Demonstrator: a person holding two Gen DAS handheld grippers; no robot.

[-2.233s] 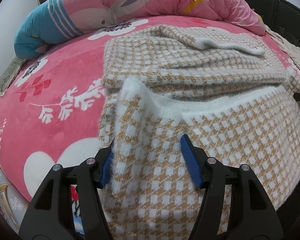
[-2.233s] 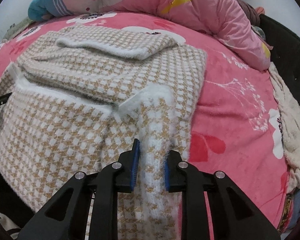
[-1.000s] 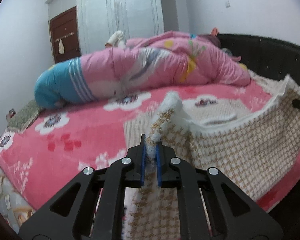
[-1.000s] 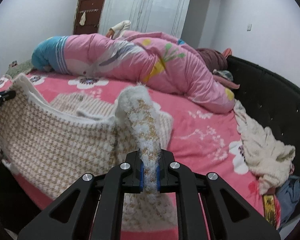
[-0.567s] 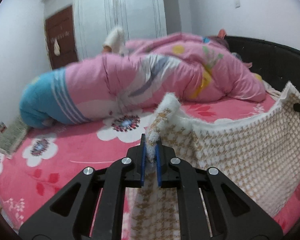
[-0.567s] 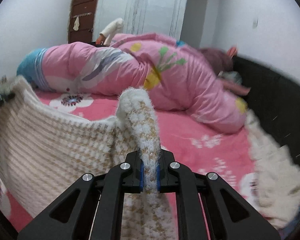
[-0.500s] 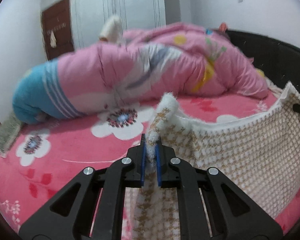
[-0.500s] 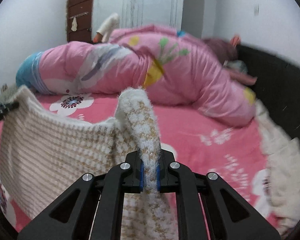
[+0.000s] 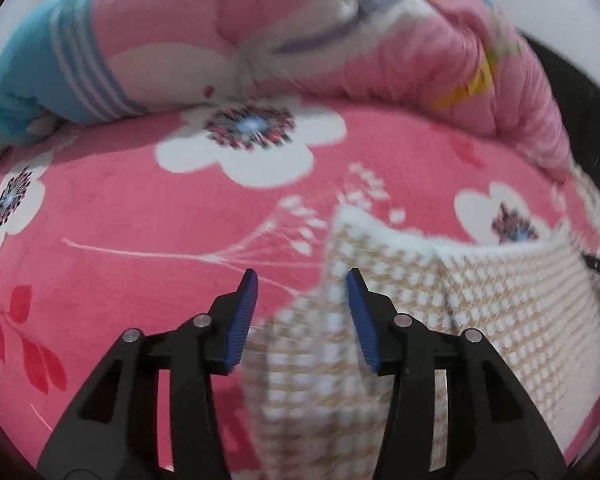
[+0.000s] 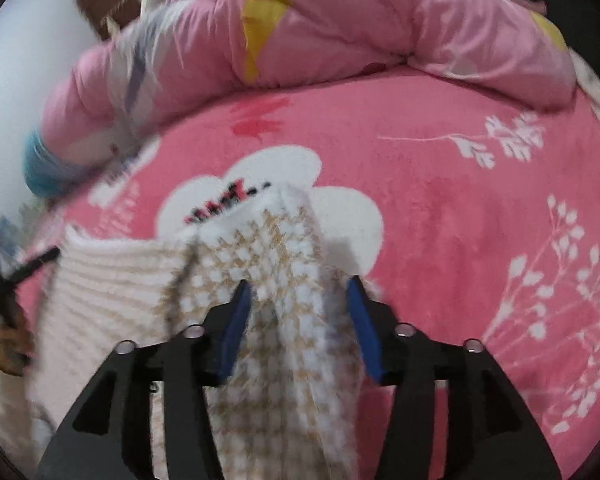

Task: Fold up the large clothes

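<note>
Pink plush covers the bed in front of you, printed with white flowers and sprigs, and a pink quilt with a blue striped end lies bunched along its far side. The tan-and-white checked sweater hangs between your two tools over the near part of the bed, its fuzzy white edge uppermost and sagging in the middle.

Your left tool points down at the bed with its jaws opening. The sweater's left corner stands just inside the right blue pad and runs down under the tool; the left pad is clear of it, with bare pink bedding showing in the gap.

Your right tool is also tilted down and its jaws are opening. The sweater's other corner rises between the blue pads and fills most of the gap, lying close against the left pad, blurred, while the right pad sits just off the fuzzy edge. Neither tool is pinching the knit.
</note>
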